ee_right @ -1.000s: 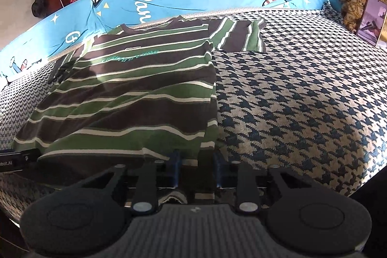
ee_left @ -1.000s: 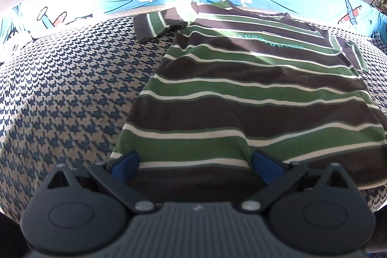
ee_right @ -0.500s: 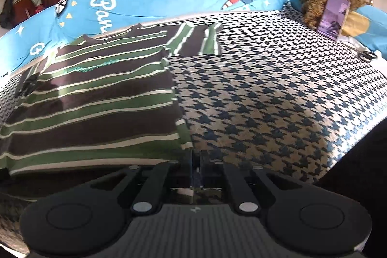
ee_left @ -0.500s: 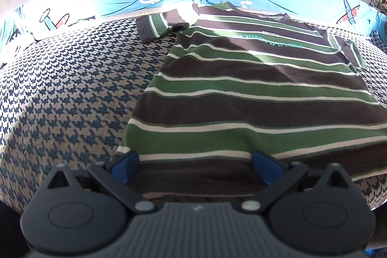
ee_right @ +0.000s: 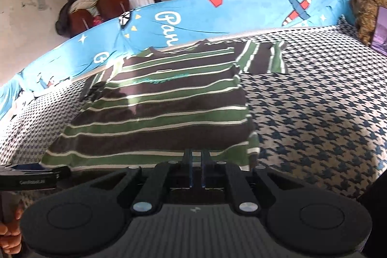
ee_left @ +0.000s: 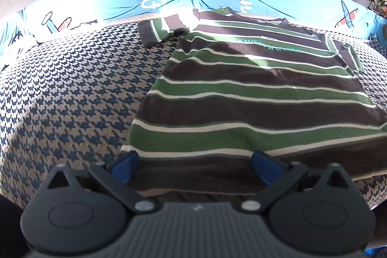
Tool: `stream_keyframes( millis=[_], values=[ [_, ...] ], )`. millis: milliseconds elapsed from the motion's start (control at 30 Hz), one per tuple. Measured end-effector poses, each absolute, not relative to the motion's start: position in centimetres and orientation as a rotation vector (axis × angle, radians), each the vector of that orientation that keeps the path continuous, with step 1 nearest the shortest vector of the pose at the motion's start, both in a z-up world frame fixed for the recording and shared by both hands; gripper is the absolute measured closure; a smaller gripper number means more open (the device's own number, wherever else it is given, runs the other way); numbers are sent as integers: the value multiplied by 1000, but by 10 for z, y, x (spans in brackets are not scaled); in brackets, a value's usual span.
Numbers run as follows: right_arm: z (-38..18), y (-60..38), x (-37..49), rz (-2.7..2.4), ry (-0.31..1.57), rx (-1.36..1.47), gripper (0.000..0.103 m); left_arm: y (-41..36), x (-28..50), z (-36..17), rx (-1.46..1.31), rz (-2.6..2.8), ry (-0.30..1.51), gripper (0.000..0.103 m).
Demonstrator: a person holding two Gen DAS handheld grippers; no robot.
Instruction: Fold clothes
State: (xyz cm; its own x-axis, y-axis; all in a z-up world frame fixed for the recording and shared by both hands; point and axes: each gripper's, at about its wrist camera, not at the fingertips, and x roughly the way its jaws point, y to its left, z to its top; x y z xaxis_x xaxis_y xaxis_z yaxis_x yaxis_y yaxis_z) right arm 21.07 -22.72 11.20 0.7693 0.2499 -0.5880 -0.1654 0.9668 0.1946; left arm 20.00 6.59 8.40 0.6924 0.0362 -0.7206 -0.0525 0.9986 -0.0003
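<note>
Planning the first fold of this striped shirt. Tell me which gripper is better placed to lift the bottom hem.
Right. The right gripper is already shut on the striped shirt at its hem corner, while the left gripper hangs open over the other corner, gripping nothing.

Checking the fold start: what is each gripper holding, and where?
The right gripper is shut on the striped shirt at its near hem. The left gripper is open, holding nothing.
</note>
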Motion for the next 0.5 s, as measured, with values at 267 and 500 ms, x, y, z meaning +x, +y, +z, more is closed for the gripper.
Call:
stream_keyframes(
  millis=[267,500],
  values=[
    [107,-195,205,468,710,77,94,74,191,88,-64,47,806,0],
    [101,-173,196,653,760,23,94,70,183,91,-78,8,813,0]
  ],
)
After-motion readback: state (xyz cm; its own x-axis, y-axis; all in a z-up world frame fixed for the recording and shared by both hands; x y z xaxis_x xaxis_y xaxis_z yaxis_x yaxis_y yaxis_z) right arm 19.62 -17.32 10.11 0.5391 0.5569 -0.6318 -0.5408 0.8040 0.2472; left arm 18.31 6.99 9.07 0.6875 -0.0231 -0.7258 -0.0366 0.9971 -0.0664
